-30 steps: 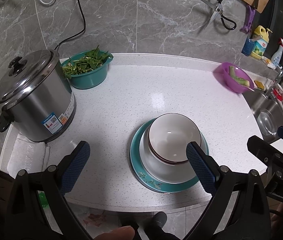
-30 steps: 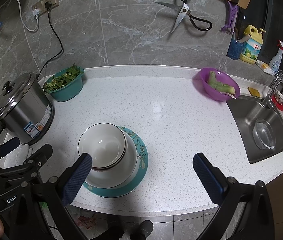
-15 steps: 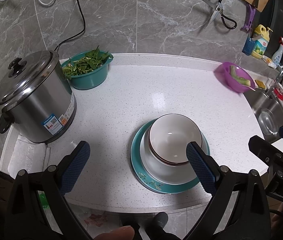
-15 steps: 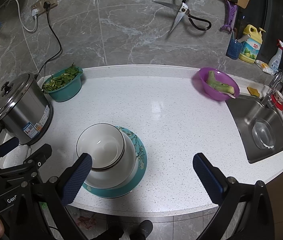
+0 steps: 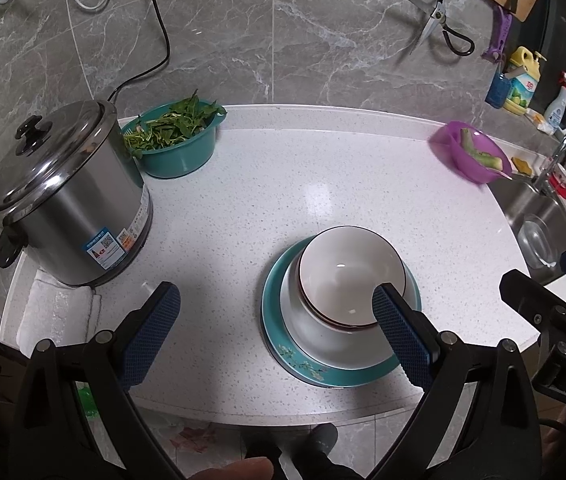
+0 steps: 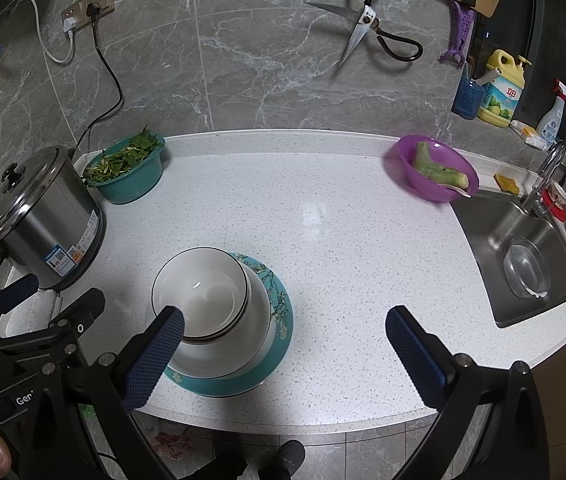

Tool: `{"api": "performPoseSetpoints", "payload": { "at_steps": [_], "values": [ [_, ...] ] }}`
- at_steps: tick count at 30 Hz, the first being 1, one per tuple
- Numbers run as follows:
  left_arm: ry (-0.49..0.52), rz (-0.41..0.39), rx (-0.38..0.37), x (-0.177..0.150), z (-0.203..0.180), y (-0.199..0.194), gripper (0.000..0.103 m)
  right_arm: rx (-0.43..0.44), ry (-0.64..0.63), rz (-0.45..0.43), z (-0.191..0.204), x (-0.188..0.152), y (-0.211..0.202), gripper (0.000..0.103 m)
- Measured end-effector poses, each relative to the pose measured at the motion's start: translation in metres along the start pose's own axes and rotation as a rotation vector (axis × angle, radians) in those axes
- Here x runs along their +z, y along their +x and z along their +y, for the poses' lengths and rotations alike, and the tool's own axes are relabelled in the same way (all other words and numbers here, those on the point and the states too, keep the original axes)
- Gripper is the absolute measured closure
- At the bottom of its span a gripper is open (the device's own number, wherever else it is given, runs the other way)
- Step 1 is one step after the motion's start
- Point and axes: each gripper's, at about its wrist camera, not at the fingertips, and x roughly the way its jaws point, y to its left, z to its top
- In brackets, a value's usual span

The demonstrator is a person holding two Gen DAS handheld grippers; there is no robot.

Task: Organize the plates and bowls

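Observation:
A small white bowl (image 5: pixel 347 276) with a dark rim is nested in a larger white bowl (image 5: pixel 323 344), and both stand on a teal flowered plate (image 5: pixel 307 372) near the counter's front edge. The same small white bowl (image 6: pixel 199 292), larger white bowl (image 6: pixel 251 332) and teal plate (image 6: pixel 279 320) show in the right wrist view. My left gripper (image 5: pixel 279 332) is open, held above the counter's front edge with its right finger over the bowls' near side. My right gripper (image 6: pixel 283 340) is open too, its left finger over the stack's near left side. Neither holds anything.
A steel rice cooker (image 5: pixel 67 196) stands at the left, a teal basin of greens (image 5: pixel 175 136) behind it. A purple bowl with vegetable pieces (image 6: pixel 435 168) sits by the sink (image 6: pixel 523 256), which holds a glass bowl. Scissors and a cutting board hang on the wall.
Both views have drifted back and up very slightly; the stack of bowls and plate stays where it was. Both grippers remain open.

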Motion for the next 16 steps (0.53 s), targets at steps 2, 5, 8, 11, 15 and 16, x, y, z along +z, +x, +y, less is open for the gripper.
{"api": "performPoseSetpoints", "payload": {
  "at_steps": [2, 5, 8, 11, 15, 16],
  "values": [
    [0.001, 0.002, 0.0, -0.0002, 0.0004, 0.001, 0.005, -0.001, -0.001, 0.001, -0.0005, -0.0002, 0.0004, 0.0],
    [0.0, -0.001, 0.0, -0.0013, -0.0006, 0.0001, 0.005, -0.001, -0.001, 0.001, -0.0004, -0.0007, 0.0005, 0.0],
    [0.003, -0.008, 0.004, -0.0013, 0.0004, -0.0002, 0.005, -0.002, 0.001, 0.002, 0.0, -0.0009, 0.0005, 0.0],
    [0.006, -0.014, 0.005, -0.0007, -0.0003, -0.0004, 0.005, -0.002, 0.001, 0.002, 0.0006, -0.0008, 0.0004, 0.0],
    [0.005, -0.02, 0.008, -0.0004, -0.0005, -0.002, 0.005, -0.002, -0.001, 0.005, -0.0015, -0.0012, 0.0026, 0.0],
    [0.006, -0.02, 0.01, 0.0, -0.0005, -0.0021, 0.005, -0.002, -0.001, 0.006, -0.0031, -0.0018, 0.0033, 0.0]
  ]
}}
